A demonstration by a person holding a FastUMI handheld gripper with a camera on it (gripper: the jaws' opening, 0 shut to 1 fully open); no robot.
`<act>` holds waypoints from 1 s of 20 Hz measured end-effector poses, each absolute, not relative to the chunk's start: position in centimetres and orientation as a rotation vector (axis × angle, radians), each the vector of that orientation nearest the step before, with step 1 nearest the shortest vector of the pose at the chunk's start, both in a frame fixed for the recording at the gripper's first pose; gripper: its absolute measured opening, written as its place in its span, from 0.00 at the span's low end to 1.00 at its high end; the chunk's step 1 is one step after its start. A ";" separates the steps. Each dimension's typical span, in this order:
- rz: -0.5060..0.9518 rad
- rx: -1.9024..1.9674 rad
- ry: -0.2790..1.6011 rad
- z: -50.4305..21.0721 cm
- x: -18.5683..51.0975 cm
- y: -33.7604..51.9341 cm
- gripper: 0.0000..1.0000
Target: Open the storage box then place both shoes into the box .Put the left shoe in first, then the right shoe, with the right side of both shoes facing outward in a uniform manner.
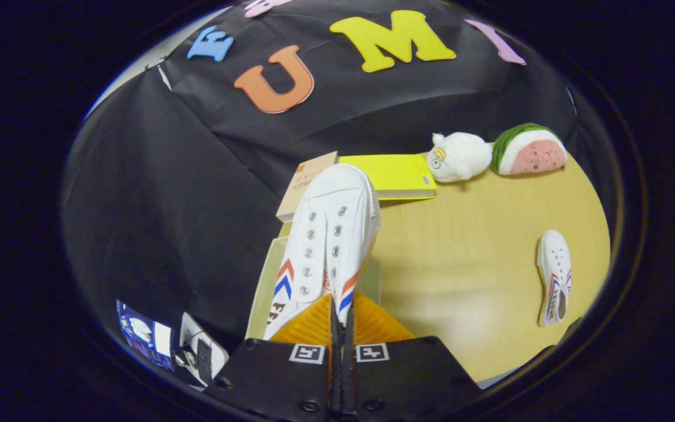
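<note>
Gripper view: our gripper is clamped on one white shoe, held above the open storage box. We judge the first placement underway; the other shoe waits on the table.

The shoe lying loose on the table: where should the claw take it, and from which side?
The loose shoe lies flat on the table, sole down, opening up. Probably best to come from above and pinch the collar rim at the heel end, one finger inside. The claw is shut on the other shoe, which must be released first.
</note>
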State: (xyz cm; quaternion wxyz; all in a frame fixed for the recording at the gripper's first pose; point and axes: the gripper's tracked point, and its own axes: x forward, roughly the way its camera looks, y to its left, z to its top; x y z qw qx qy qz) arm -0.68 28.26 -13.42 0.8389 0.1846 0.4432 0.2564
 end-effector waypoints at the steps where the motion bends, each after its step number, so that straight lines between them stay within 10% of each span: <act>1: 0.554 0.393 0.947 -13.7 -1.0 29.9 0.06; 20: 0.486 0.371 1.110 -23.1 -1.5 43.2 0.06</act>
